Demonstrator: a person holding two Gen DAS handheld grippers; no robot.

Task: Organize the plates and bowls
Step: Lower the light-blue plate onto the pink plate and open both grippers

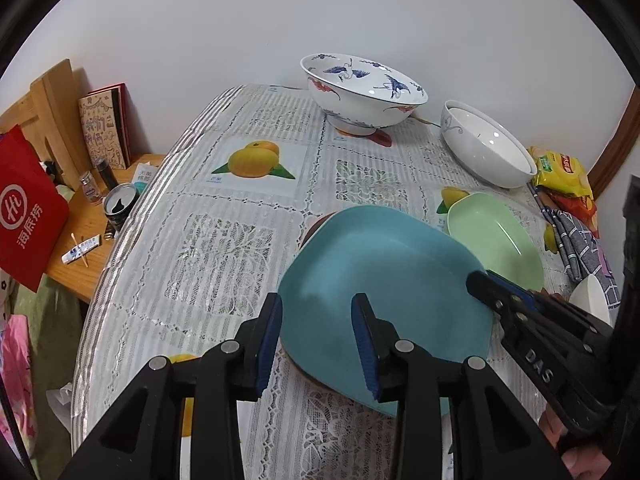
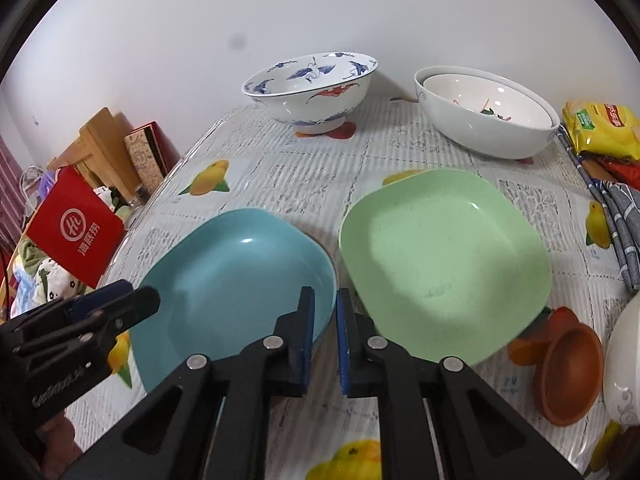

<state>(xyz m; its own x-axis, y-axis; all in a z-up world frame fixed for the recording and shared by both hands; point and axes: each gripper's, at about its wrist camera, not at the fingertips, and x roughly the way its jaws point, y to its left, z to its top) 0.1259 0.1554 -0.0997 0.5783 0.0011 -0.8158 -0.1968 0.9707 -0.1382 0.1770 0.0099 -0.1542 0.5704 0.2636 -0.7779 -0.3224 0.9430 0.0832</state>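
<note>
A blue square plate (image 1: pixel 384 276) (image 2: pixel 236 276) lies on the table beside a green square plate (image 1: pixel 496 240) (image 2: pixel 444 260). My right gripper (image 2: pixel 324 296) is shut on the blue plate's right rim; it also shows in the left wrist view (image 1: pixel 480 280). My left gripper (image 1: pixel 318 300) is open, its jaws astride the blue plate's near left edge, one finger over the plate. It also shows in the right wrist view (image 2: pixel 136 300). A crane-painted bowl (image 1: pixel 362 90) (image 2: pixel 312 90) and nested white bowls (image 1: pixel 486 148) (image 2: pixel 486 114) stand at the back.
A brown dish (image 2: pixel 570 374) and a white bowl (image 2: pixel 624 364) sit at the right. Snack bags (image 2: pixel 600 128) and a grey cloth (image 2: pixel 624 216) lie at the far right. A wooden side table (image 1: pixel 80 220) with a red bag (image 1: pixel 28 208) stands left of the tablecloth (image 1: pixel 200 220).
</note>
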